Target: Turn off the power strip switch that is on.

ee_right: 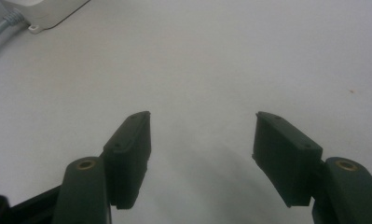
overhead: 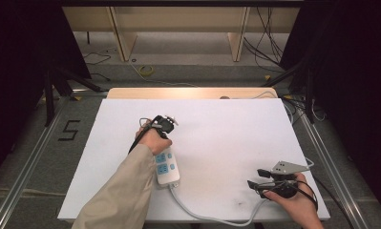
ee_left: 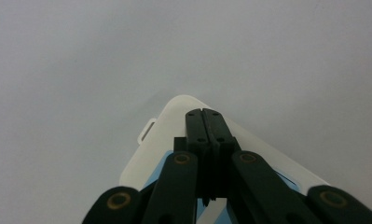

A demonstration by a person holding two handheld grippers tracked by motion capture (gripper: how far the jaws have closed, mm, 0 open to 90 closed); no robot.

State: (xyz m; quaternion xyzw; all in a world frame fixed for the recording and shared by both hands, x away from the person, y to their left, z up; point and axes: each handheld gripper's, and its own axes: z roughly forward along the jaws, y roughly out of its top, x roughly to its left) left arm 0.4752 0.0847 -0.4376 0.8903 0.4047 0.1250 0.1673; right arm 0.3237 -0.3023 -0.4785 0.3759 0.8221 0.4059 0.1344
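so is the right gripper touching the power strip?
Apart. High view: right gripper sits open on the table's right, bare white surface between it and the power strip.

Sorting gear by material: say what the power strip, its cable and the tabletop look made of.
Power strip: likely hard plastic, smooth white casing with light blue socket panels. Cable: flexible pale grey sheath, probably rubber or PVC, since it curves loosely. Tabletop: matte white sheet, no glare; material unclear.
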